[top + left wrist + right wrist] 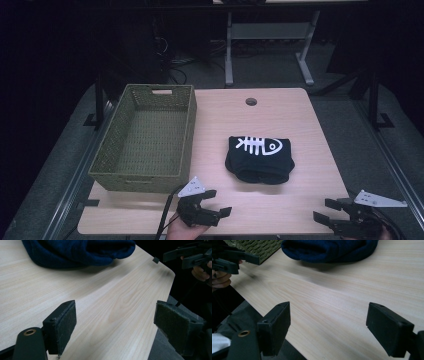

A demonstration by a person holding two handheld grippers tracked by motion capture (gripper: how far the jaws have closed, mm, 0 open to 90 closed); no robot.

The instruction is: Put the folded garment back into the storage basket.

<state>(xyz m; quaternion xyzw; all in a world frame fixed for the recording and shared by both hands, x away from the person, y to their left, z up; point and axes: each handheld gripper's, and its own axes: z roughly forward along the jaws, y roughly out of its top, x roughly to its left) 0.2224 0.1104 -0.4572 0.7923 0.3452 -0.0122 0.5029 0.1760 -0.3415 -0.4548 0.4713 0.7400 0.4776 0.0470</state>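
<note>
A folded dark navy garment [260,156] with a white fish-skeleton print lies on the light wooden table [300,120], right of centre. A green woven basket [148,137] stands on the table's left side, with nothing in it. My left gripper [218,201] hovers open at the near edge, in front of the basket's right corner. At the near right corner my right gripper [326,211] is open, its jaws pointing left. In the left gripper view the garment [75,251] lies ahead of the open gripper [115,321]. The right gripper view shows the garment [329,248] beyond the open gripper [328,323], with nothing between the jaws.
A round cable hole [251,102] sits near the table's far edge. Beyond the table stands a grey desk frame [270,35] on a dark floor. Metal rails [385,155] run along both sides. Bare wood lies between the garment and the near edge.
</note>
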